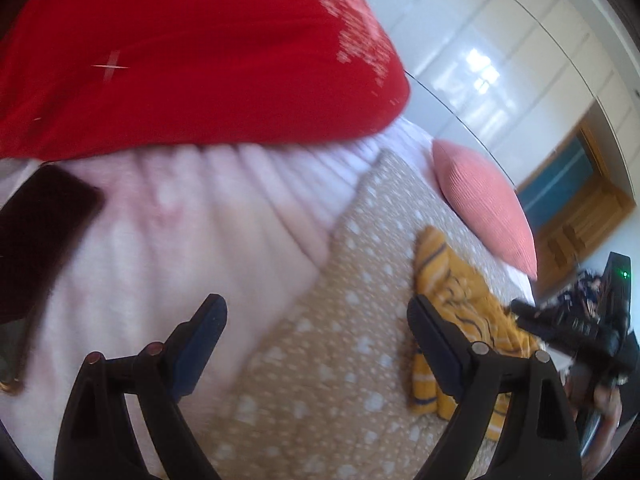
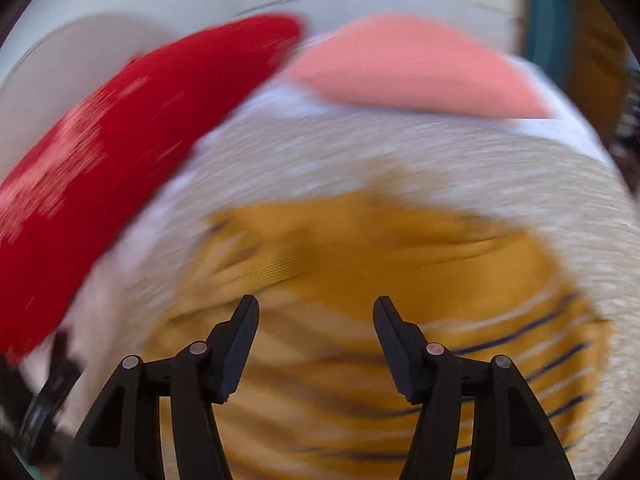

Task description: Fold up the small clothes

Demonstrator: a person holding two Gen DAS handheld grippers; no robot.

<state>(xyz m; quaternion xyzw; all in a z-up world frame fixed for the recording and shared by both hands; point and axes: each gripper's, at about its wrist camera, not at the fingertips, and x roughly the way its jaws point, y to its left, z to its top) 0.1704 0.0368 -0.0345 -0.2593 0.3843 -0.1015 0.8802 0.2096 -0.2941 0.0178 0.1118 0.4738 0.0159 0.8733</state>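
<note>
Left wrist view, far left of the frame: a dark flat thing [image 1: 40, 248], too blurred to name, is lying on the white ribbed bedding [image 1: 192, 216]. A red pillow [image 1: 192, 60] is filling the upper left.

My left hand-held gripper [image 1: 316, 344] is hanging at lower centre with its fingers spread, gripping nothing, over the tan dotted blanket [image 1: 320, 360]. I'm judging it's held off to the side, waiting for a free edge.

Right of centre, the mustard striped garment [image 1: 460, 304] is lying crumpled on that blanket, below the pink pillow [image 1: 488, 204]. At the right edge my right hand-held gripper [image 1: 560, 320] is hovering at the garment.

Right wrist view, heavily blurred: right hand-held gripper [image 2: 316, 336] spread wide, empty, pointing down at the garment [image 2: 400, 248], probably lining up a pinch. No fold made yet.
</note>
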